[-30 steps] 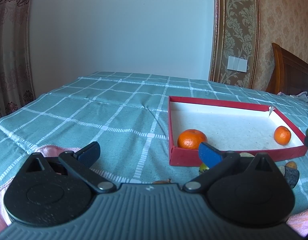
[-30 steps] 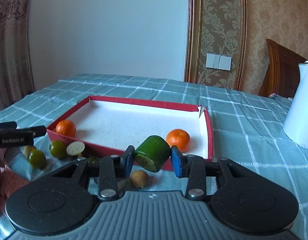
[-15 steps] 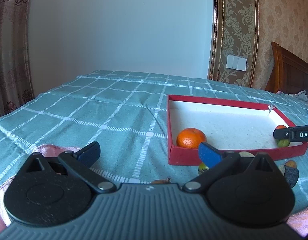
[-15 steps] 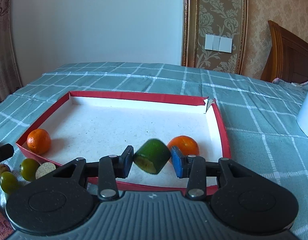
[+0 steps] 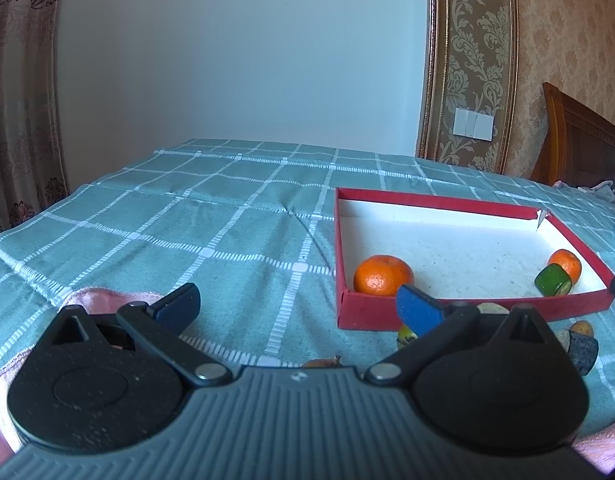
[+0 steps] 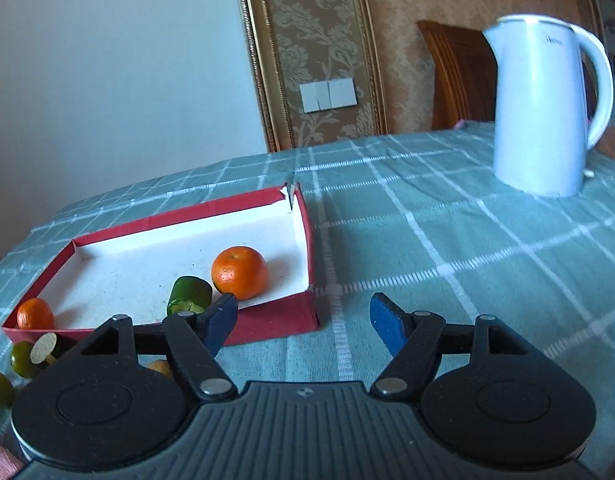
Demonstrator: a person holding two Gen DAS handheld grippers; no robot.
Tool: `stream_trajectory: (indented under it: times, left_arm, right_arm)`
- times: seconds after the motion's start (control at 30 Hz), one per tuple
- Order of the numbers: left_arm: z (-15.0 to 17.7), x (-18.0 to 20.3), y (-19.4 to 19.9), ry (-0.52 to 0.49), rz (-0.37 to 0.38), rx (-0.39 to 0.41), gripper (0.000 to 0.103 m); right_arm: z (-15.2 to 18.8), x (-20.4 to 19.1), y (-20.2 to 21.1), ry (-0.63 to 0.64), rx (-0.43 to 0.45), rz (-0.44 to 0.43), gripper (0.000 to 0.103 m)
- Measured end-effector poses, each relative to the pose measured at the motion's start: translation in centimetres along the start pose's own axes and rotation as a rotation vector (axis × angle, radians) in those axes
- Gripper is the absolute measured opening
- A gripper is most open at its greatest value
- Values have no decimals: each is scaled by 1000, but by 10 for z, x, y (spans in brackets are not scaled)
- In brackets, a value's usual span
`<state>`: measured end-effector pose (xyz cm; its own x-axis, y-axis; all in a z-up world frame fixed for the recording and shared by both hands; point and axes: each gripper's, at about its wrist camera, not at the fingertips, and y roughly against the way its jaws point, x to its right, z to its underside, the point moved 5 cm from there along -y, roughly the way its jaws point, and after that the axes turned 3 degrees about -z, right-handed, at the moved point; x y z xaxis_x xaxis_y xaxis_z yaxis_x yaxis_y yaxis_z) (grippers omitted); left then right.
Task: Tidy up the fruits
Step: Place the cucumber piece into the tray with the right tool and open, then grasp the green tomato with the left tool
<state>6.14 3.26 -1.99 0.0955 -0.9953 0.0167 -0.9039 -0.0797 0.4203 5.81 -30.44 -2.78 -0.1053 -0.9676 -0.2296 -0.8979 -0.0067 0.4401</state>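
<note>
Three fruits sit in your red tray (image 6: 307, 236), the green piece (image 6: 189, 290) beside an orange (image 6: 238, 272) at its right end; both claws (image 6: 303, 318) (image 5: 297, 308) are spread empty, several fruits (image 6: 23, 358) outside.

No legible text. The white kettle (image 6: 547, 108), ahead and right of the right gripper (image 6: 303, 316), bears a small blurred, unreadable mark.

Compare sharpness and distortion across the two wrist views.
Left wrist view: sharp, though the fisheye bows the patterned curtain at the frame edge. Right wrist view: softer, with the white electric kettle slightly smeared and the whole scene tilted.
</note>
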Motion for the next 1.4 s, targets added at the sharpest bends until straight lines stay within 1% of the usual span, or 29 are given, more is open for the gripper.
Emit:
stream_trajectory:
  times: [0.07,0.23,0.4,0.73,0.83,1.0,1.17,1.27,1.4]
  left_arm:
    - [0,1,0,-3,-6,-2,103]
    - [0,2,-1,-7,-26,-7,103]
    - [0,2,-2,-9,-43,-10,103]
    - [0,4,-4,-20,-51,-20,103]
    - [0,4,-2,-30,-53,-12,103]
    - [3,5,10,-56,-1,-2,103]
    - [12,8,29,-113,43,26,103]
    - [16,9,34,-157,38,32,103]
    - [22,14,35,-221,53,35,91]
  right_arm:
    - [-1,0,4,2,36,2,73]
    - [1,-5,9,38,66,6,73]
    - [1,0,10,7,68,-5,73]
    - [1,0,10,3,65,-4,73]
    - [1,0,9,0,62,-6,73]
    - [2,1,8,-5,54,-11,73]
    - [2,2,8,-10,52,-19,73]
    - [1,2,7,-12,49,-25,73]
    - [1,2,7,-14,47,-29,73]
